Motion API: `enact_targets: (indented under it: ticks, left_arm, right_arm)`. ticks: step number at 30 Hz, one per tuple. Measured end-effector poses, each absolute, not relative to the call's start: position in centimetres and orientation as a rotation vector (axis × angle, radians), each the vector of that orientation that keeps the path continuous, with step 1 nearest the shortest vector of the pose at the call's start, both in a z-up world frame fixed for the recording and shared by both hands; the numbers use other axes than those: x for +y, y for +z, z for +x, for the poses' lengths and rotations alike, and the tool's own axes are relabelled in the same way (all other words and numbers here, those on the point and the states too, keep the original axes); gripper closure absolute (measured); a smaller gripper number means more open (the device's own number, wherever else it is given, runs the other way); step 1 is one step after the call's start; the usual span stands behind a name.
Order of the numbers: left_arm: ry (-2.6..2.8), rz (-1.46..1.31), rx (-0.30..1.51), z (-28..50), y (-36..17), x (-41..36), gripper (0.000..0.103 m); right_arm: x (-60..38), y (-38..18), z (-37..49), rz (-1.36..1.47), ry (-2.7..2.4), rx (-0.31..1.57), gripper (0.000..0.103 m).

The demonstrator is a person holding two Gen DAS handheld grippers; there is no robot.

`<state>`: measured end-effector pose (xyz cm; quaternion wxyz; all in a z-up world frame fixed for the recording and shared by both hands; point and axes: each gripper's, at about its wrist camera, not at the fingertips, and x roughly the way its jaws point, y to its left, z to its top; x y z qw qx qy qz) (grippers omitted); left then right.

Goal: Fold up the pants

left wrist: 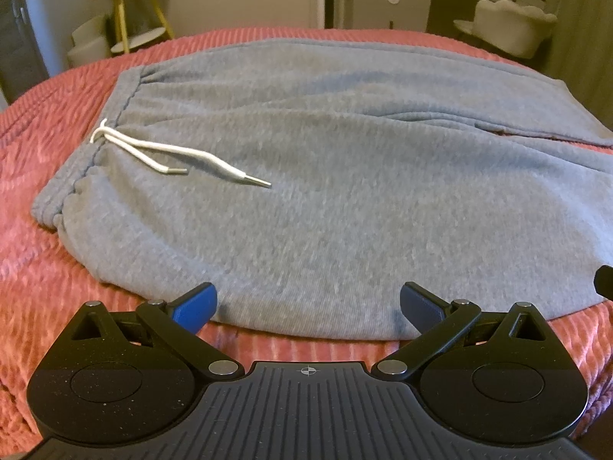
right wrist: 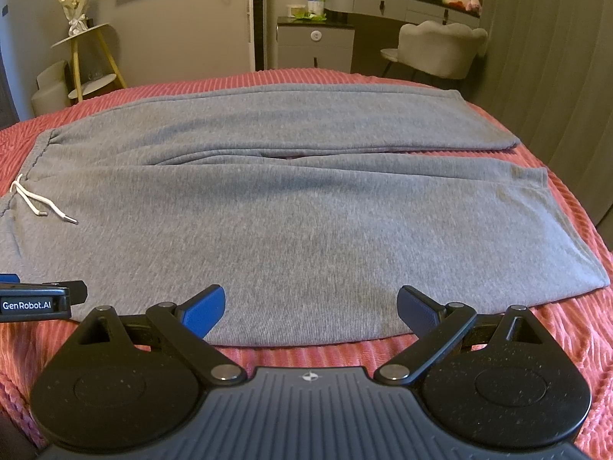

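The gray pants (right wrist: 291,230) are lying flat and unfolded on the bed (right wrist: 536,329); both the left gripper (left wrist: 308,306) and right gripper (right wrist: 311,308) are hovering at the near edge, jaws wide and empty.

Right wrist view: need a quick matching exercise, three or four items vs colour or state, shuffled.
Items:
1. pants
2. drawstring
3. bedspread
4. right gripper

Descriptions:
A. white, with metal tips
B. open, at the near edge of the fabric
C. grey, spread flat, legs side by side
D. coral red, ribbed

Pairs: 1-C, 2-A, 3-D, 4-B
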<state>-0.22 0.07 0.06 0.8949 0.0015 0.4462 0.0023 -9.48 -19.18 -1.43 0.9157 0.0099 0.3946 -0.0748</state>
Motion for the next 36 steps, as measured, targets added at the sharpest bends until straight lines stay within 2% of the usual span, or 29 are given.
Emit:
enact_targets:
  ticks: [26,32,36]
  left_arm:
    - [-0.018,0.002,0.95,0.3,0.5,-0.5,0.0]
    - [0.028,0.046,0.831,1.2,3.1,-1.3,0.0]
    - [0.059,0.042,0.712,3.0,5.9,-1.9,0.0]
  right_arm:
    - [-21.3,-2.0,-9.0,0.186,-0.154,0.826,0.006]
    - [-21.7,-2.7,-7.9,0.227,-0.037,0.94,0.006]
    - [-22.0,-2.2,-6.6,0.193,0.004,0.945,0.006]
